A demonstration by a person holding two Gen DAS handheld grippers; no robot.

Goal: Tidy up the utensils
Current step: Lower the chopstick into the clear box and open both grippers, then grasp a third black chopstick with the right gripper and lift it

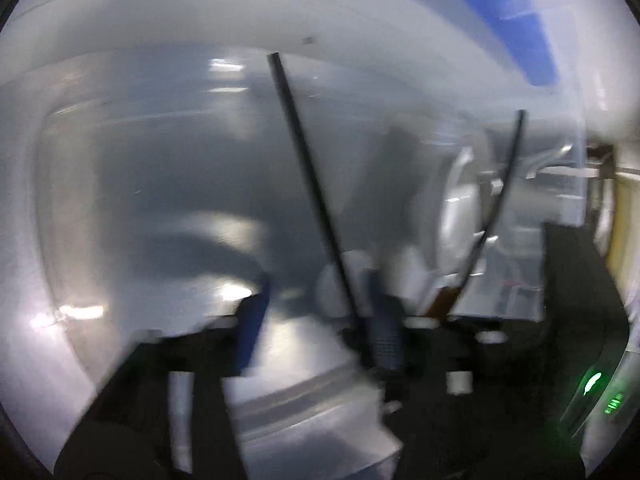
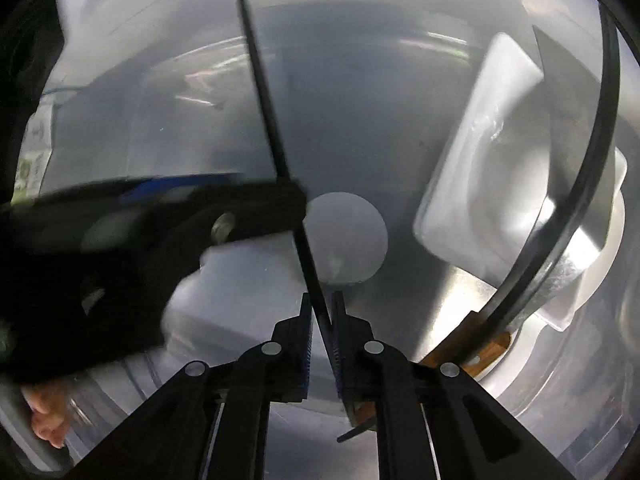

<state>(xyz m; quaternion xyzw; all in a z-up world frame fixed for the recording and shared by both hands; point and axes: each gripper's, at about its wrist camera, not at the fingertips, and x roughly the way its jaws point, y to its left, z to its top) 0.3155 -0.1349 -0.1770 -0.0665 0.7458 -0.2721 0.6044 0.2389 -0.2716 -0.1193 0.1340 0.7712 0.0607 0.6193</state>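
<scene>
A thin black chopstick (image 2: 266, 92) runs up from between my right gripper's (image 2: 322, 320) fingers, which are shut on its lower end over a clear plastic bin (image 2: 160, 80). My left gripper (image 2: 240, 208) crosses in from the left of the right wrist view and touches the same stick at mid length. In the blurred left wrist view the chopstick (image 1: 308, 184) rises beside the right finger of my left gripper (image 1: 316, 304), whose jaws stand apart. A cleaver (image 2: 460, 300) with a wooden handle (image 2: 488, 348) leans against white dishes (image 2: 500, 184).
A second dark curved stick (image 2: 592, 184) arcs over the dishes at right; it also shows in the left wrist view (image 1: 504, 196). A white round lid (image 2: 346, 240) lies in the bin. A blue surface (image 1: 512, 12) lies beyond the bin's rim.
</scene>
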